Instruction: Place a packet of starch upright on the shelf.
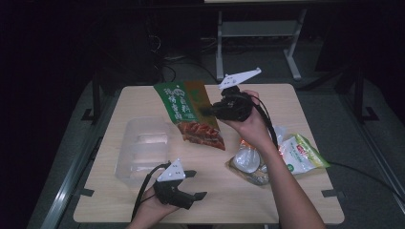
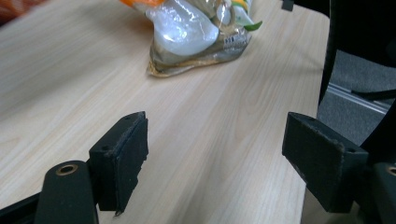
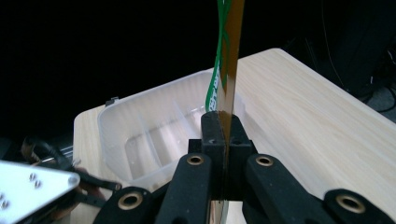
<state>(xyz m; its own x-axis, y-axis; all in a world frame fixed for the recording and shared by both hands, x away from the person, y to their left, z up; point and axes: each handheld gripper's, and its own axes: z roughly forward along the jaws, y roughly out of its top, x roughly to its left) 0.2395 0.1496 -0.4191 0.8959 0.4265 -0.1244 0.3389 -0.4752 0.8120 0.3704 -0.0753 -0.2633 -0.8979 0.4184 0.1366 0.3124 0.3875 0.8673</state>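
The flat green-and-orange foil snack pouch (image 1: 191, 114) hangs clear of the tabletop (image 1: 267, 200), pinched by its edge in the right hand-held gripper (image 1: 210, 110), just beside the clear plastic compartment tray (image 1: 143, 148). Lifting looks done; placing it in the tray (apparently the goal) remains. The left hand-held gripper (image 1: 193, 183) rests with jaws wide apart, holding nothing. More packets (image 1: 267, 160) wait nearby.

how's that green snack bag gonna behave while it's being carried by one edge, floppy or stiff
Probably fairly flat and stiff: the green snack bag hangs as one sheet from the right gripper, without folding. It looks light, since a pinch at its edge holds it clear of the table. The glossy film may be slippery, so it could swing or slide out.
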